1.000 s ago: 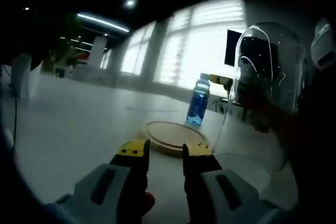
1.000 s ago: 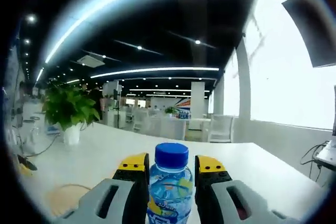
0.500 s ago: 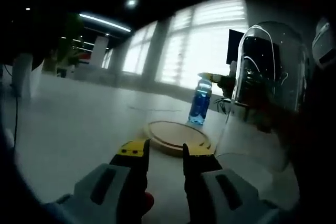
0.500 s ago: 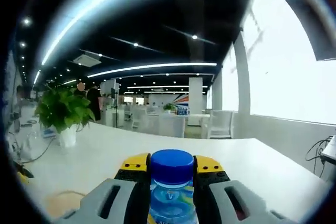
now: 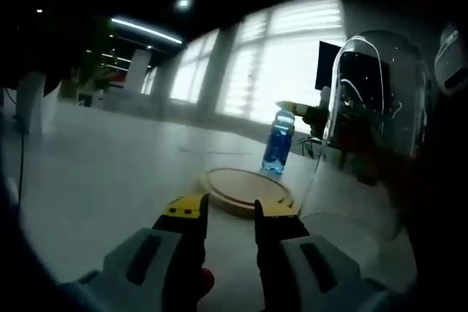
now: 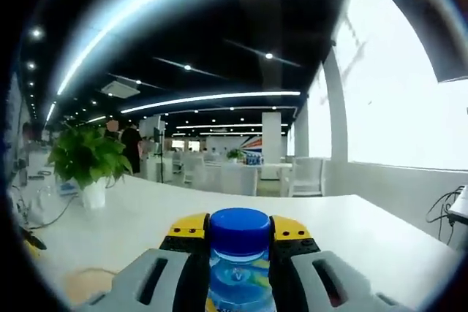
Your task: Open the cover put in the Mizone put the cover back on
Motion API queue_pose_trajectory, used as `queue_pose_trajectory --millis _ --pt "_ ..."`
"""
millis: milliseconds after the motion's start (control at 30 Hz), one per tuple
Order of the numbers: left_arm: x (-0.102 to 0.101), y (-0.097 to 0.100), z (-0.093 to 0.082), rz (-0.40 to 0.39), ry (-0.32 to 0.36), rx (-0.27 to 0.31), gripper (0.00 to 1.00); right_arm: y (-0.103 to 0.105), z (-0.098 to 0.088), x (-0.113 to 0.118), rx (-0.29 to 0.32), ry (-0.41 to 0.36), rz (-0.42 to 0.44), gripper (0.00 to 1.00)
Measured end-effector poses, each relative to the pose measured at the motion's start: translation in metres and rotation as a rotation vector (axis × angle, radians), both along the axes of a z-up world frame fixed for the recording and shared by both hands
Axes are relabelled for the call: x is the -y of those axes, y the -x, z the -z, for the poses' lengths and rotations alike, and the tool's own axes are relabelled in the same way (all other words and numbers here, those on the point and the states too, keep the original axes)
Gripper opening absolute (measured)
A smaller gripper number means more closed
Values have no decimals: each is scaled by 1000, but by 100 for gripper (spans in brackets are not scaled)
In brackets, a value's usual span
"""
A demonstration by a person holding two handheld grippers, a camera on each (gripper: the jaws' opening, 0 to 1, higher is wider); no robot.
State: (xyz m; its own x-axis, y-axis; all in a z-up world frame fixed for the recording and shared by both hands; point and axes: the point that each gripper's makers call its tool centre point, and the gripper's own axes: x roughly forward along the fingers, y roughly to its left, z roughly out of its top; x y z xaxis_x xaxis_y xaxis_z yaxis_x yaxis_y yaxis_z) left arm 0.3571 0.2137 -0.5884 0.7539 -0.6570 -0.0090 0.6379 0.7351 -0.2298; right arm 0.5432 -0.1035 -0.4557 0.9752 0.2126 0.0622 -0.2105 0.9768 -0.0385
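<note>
Between the right tongs point(image 6: 236, 233), the pinched Mizone bottle point(image 6: 238, 268); left tongs point(image 5: 230, 210) spread beside the glass cover point(image 5: 369, 122)

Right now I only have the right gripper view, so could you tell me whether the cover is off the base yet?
Observer: Yes. In the left gripper view the glass cover is clear of the wooden base, off to one side of it.
Operator: Is anything on the base?
Observer: No, its top is bare.
Operator: Where is my bottle relative to it?
Observer: The Mizone bottle, gripped near its cap by your right claw, is just beyond the base's far edge as the left gripper view sees it, not over the base.
</note>
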Motion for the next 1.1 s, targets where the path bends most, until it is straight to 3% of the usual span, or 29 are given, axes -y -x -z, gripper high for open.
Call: queue_pose_trajectory --millis 1100 --pt "0 1 3 -6 -21 -7 20 0 0 1 31 -8 4 24"
